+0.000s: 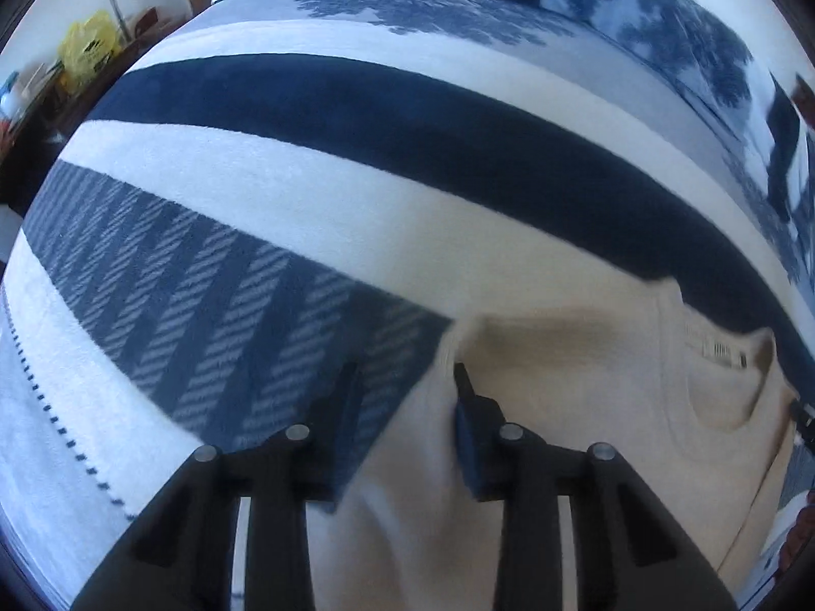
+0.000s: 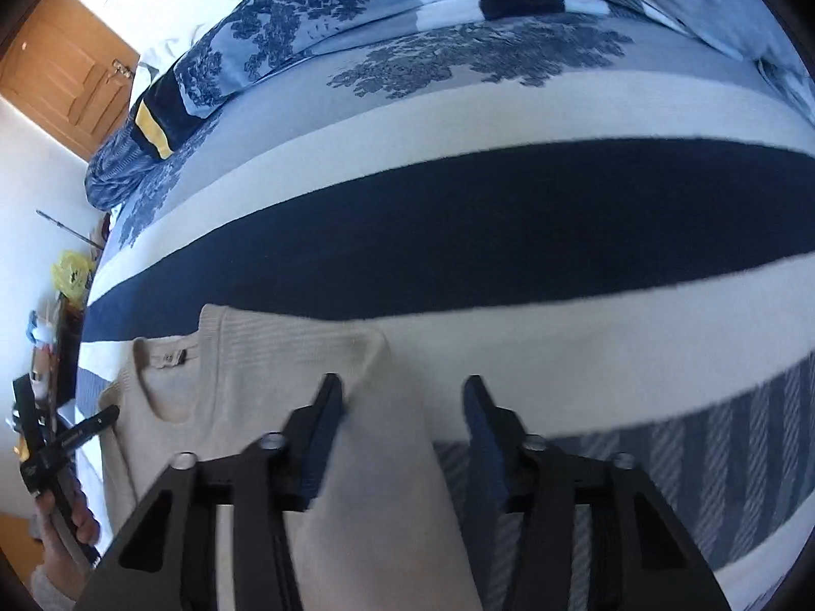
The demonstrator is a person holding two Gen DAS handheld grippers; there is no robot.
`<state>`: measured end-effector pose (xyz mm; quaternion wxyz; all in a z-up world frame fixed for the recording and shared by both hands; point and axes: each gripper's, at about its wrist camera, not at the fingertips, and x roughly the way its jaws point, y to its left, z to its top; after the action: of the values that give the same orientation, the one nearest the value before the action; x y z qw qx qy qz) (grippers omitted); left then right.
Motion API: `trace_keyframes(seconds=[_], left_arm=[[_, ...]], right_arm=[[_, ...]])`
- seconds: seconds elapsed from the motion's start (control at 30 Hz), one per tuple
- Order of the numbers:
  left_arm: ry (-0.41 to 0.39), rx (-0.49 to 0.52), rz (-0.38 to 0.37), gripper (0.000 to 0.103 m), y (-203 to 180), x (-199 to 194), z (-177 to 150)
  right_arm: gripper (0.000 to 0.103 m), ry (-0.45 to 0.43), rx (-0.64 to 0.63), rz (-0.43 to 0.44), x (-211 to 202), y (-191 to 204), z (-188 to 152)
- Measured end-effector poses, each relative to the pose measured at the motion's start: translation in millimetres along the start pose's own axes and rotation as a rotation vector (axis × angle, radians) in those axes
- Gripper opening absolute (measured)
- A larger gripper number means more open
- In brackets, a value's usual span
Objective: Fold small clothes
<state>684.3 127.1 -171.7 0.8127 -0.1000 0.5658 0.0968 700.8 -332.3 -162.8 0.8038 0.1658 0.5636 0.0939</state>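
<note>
A cream knit sweater (image 1: 586, 407) lies flat on the striped bed blanket, its neckline and label (image 1: 723, 354) to the right. My left gripper (image 1: 406, 377) points down over the sweater's left shoulder edge. Its jaws stand apart: one finger (image 1: 351, 387) is over the blanket, the other over the knit. In the right wrist view the same sweater (image 2: 244, 371) shows its collar at the left. My right gripper (image 2: 402, 387) straddles the other shoulder and sleeve, jaws apart, with cream fabric between the fingers. The left gripper (image 2: 66, 438) and the hand holding it (image 2: 76, 514) appear at that view's left edge.
A wide navy band (image 1: 407, 122) crosses the blanket beyond the sweater. Blue floral pillows (image 2: 285, 25) and a navy and yellow cloth (image 2: 153, 132) lie at the bed's head. A wooden door (image 2: 61, 81) and a cluttered stand with a yellow bag (image 1: 89, 48) are beside the bed.
</note>
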Motion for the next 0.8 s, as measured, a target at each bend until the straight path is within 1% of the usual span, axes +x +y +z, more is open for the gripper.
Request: trace_keyframes(seconds=[0.07,0.1,0.13,0.17,0.2,0.23,0.3,0.33,0.37,0.4,0.47,0.53,0.6,0.67,0.7,0.73,0.77,0.8], left_arm=[[-0.001,0.024,0.022,0.036,-4.3,4.1,0.1],[-0.012,0.046,0.039,0.033,-7.4,4.8,0.2],[-0.023,0.070,0.045,0.019,-13.4,4.2,-1.3],[-0.017,0.080,0.020,0.009,-17.0,3.9,-2.3],[-0.005,0.080,0.008,0.005,-18.7,3.0,-1.9],[-0.005,0.071,0.007,0.005,-18.8,-3.3,-1.7],[-0.072,0.039,-0.052,0.005,-13.2,-29.6,-4.7],[-0.092,0.036,-0.055,0.005,-10.6,-41.2,-6.7],[-0.108,0.024,-0.078,0.005,-5.0,-55.1,-9.8],[-0.124,0.001,-0.124,0.005,4.1,-74.4,-14.7],[-0.165,-0.025,-0.166,0.005,17.9,-108.6,-27.3],[-0.231,-0.025,-0.209,0.005,32.8,-155.0,-52.8],[-0.270,-0.018,-0.234,0.005,43.4,-190.6,-80.0],[-0.304,-0.009,-0.260,0.005,59.6,-224.3,-119.5],[-0.314,-0.002,-0.276,0.005,67.9,-239.1,-145.6],[-0.314,0.002,-0.278,0.005,74.3,-246.0,-164.5],[-0.307,0.007,-0.274,0.005,79.6,-250.0,-183.4],[-0.281,0.019,-0.261,0.005,85.3,-249.7,-212.6]], right_arm=[[0.042,0.022,-0.023,-0.035,9.4,4.0,2.2],[0.041,0.045,-0.028,-0.054,17.0,4.6,3.0],[0.036,0.043,-0.031,-0.072,19.6,5.0,3.1],[0.024,0.028,-0.037,-0.075,18.0,6.8,2.3],[0.014,0.023,-0.042,-0.069,16.8,8.1,2.0],[0.007,0.026,-0.039,-0.065,14.8,8.9,1.5],[0.006,0.003,-0.035,-0.087,3.4,11.4,-0.1],[0.006,-0.017,-0.038,-0.087,-6.7,14.4,-1.8],[0.006,-0.038,-0.039,-0.079,-18.1,17.2,-2.8],[0.005,-0.059,-0.040,-0.064,-32.9,20.1,-5.3],[0.005,-0.110,-0.052,-0.037,-68.1,27.9,-13.7],[0.005,-0.179,-0.084,-0.015,-110.9,40.2,-31.7],[0.005,-0.261,-0.107,0.024,-155.5,48.6,-60.3],[0.005,-0.310,-0.112,0.051,-195.4,51.9,-96.0],[0.005,-0.331,-0.115,0.070,-217.3,50.4,-121.4],[0.005,-0.347,-0.117,0.082,-230.7,48.6,-141.0],[0.005,-0.359,-0.114,0.094,-242.9,44.8,-161.7],[0.005,-0.361,-0.101,0.113,-254.0,39.1,-190.6]])
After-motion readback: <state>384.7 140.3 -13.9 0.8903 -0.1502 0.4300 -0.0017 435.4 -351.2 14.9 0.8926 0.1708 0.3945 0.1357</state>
